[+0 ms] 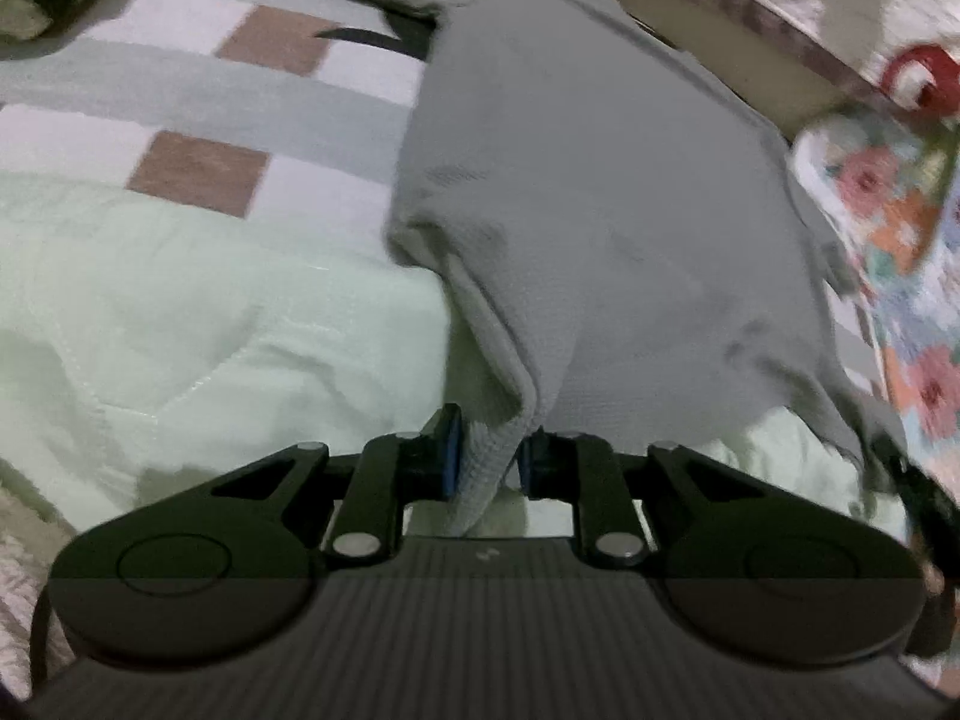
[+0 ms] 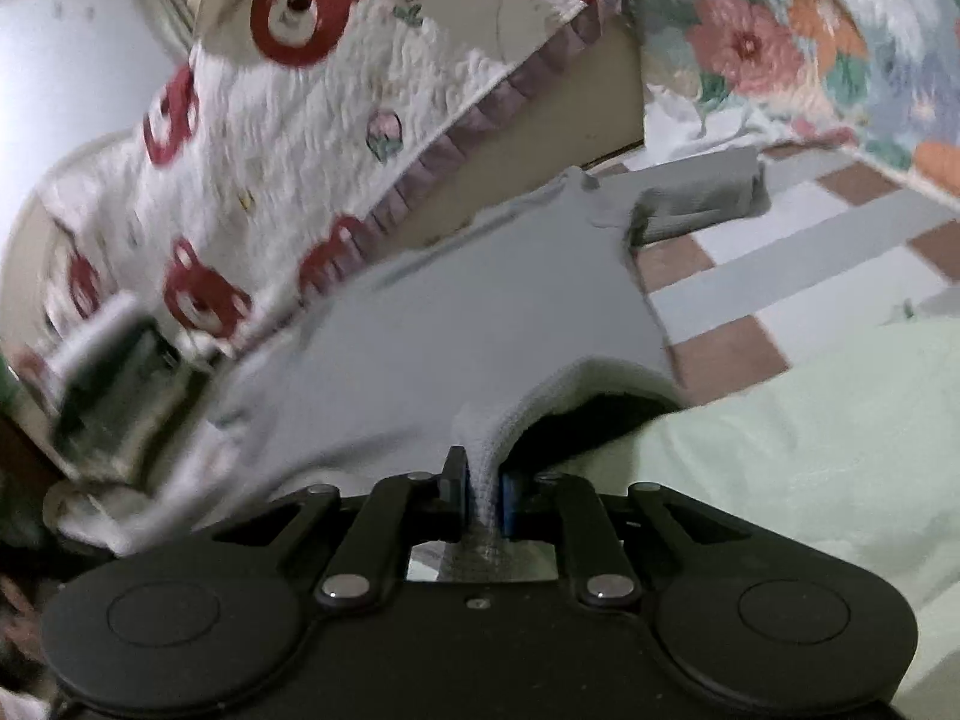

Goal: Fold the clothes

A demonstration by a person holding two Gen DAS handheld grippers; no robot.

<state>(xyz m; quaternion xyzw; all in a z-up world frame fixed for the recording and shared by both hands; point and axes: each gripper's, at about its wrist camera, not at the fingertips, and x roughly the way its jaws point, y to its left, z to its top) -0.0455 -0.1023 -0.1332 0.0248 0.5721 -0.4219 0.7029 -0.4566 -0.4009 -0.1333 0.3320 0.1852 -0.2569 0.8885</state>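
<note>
A grey knitted garment (image 1: 600,180) lies spread across the bed, its near hem lifted into a fold. My left gripper (image 1: 487,459) is shut on that hem, which hangs as a ridge between the blue pads. In the right wrist view the same garment (image 2: 450,324) stretches away toward a sleeve (image 2: 696,198) folded across its far end. My right gripper (image 2: 483,492) is shut on a bunched edge of the cloth, which is pinched tight between its pads. A blurred black and white object (image 2: 102,372) at the garment's left edge may be the other gripper.
A pale green cover (image 1: 210,312) lies under the near part of the garment. Beyond it is a checked sheet (image 1: 198,90) in grey, white and brown. A bear-print quilt (image 2: 288,138) and a floral fabric (image 2: 780,48) border the far side.
</note>
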